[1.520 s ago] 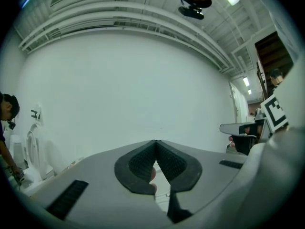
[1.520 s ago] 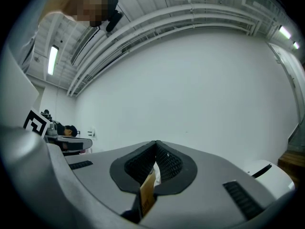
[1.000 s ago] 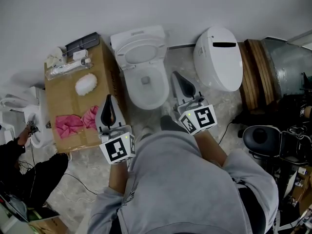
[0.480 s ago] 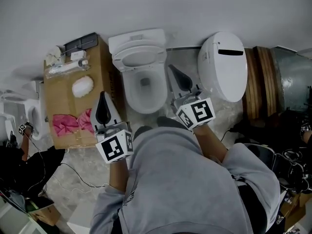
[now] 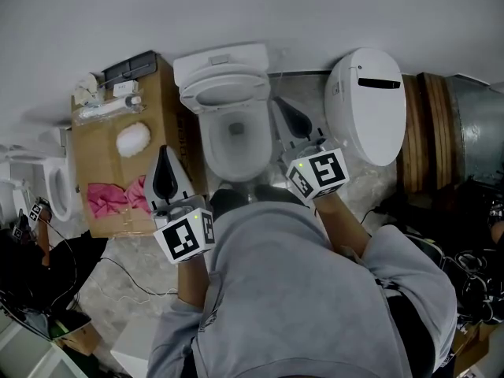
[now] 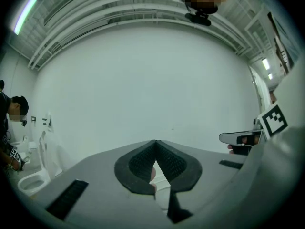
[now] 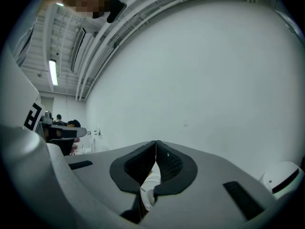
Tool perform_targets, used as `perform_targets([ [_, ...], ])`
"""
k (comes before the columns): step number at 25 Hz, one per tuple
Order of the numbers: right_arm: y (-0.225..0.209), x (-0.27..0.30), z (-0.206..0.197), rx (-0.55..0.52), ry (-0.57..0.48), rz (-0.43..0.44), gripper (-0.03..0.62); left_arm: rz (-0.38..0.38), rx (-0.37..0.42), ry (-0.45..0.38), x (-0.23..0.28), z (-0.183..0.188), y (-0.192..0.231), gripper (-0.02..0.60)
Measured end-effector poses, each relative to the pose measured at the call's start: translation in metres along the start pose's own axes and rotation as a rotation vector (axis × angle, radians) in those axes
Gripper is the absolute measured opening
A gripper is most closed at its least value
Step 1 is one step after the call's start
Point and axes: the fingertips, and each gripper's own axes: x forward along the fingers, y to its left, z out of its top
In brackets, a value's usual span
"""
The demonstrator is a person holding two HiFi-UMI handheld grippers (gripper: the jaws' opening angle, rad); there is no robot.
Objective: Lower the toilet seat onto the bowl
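My left gripper (image 5: pixel 164 153) and right gripper (image 5: pixel 278 103), jaws shut and empty, have moved in toward the bowl (image 5: pixel 211 154); toilet seat (image 5: pixel 189 94) still up, lowering not started.

Toilet (image 7: pixel 148 184) mostly behind right gripper (image 7: pixel 156 146)

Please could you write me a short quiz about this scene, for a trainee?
1. True or false: the toilet seat already lies flat on the bowl.
2. What lies on the cardboard box? A: pink cloth. B: a bucket. C: a shoe.
3. Fill in: the jaws of the left hand-held gripper and the right hand-held gripper are ___.
Key: 1 false, it stands raised; 2 A; 3 shut.
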Motion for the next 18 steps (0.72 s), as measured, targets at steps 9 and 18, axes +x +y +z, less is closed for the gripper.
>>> perform_targets([
  [9,0.008,0.015,-0.003,-0.01,0.007,-0.05,0.0,-0.071,0.005,-0.001,0.023,0.0,0.019,0.0],
  [18,0.018,0.032,-0.058,-0.108,0.147,-0.101,0.002,-0.134,-0.002,-0.003,0.054,0.0,0.045,0.0],
])
